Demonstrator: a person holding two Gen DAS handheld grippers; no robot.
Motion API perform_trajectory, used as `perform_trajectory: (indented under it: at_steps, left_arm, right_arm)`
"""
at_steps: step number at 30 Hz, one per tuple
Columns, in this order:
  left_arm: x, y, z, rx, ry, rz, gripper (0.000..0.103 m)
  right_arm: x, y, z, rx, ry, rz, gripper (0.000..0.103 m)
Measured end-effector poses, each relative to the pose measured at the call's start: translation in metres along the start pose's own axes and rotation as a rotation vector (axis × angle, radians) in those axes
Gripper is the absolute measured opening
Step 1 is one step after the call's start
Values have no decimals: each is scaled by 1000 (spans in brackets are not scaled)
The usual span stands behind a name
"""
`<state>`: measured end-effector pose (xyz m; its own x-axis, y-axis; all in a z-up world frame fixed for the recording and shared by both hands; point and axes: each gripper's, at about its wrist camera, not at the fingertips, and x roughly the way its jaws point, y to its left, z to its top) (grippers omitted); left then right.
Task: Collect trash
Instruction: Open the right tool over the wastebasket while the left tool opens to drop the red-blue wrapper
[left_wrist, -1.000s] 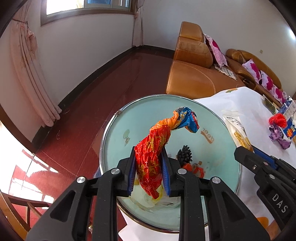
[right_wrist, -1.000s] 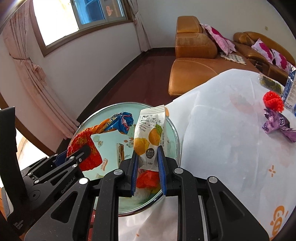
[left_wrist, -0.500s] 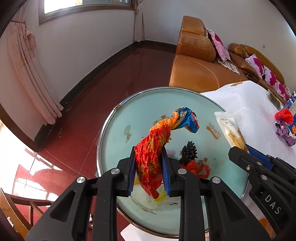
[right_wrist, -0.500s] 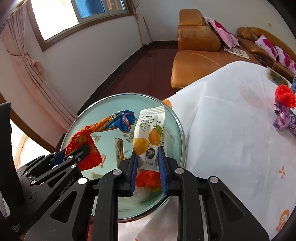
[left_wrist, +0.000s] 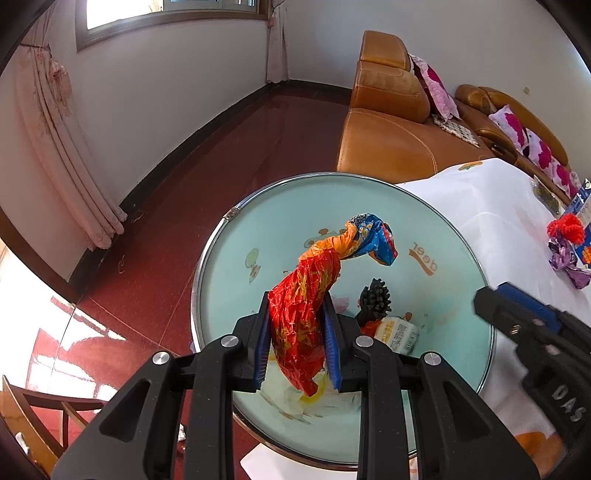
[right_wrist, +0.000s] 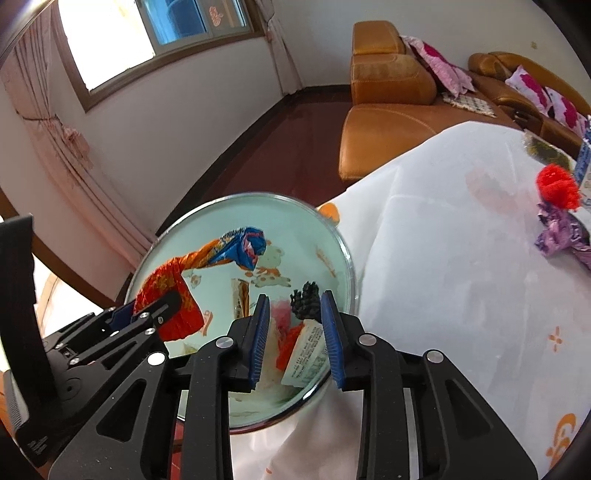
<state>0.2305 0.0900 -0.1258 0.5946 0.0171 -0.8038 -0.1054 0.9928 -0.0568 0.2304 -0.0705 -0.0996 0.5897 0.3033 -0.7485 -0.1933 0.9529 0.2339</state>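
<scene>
Already the white snack packet (right_wrist: 306, 354) lies in the bin (right_wrist: 343, 243), right gripper (right_wrist: 295, 338) opening empty; left gripper (left_wrist: 298, 341) clamps the red-orange wrapper (left_wrist: 306, 306); purple wrapper (right_wrist: 557, 236), probably trash, remains.

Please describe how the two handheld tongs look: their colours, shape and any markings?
Both tongs, left and right, are matte black plastic with two angular fingers, triangular cut-outs and round silver bolts. Each finger carries a ribbed blue pad. The right tongs seen from the left camera show white letters "DAS" on the side. No hand, sleeve or cable is visible.
</scene>
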Motion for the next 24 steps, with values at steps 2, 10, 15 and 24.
perform_trajectory:
  at_steps: [2,10,15,24]
  left_arm:
    - [-2,0,0,3,-1,-2,25]
    - [-5,-4,-4,9,5,7,28]
    - [-9,-4,-3,4,1,16,35]
    - [-24,-5,-7,-15,-24,35,79]
  right_arm:
    - [-7,-3,0,7,-15,-6,30]
    - [-26,-10,-3,33,-41,-12,30]
    - [-38,-11,-3,39,-58,-12,30]
    - [-53,-13,-9,51,-77,-12,36]
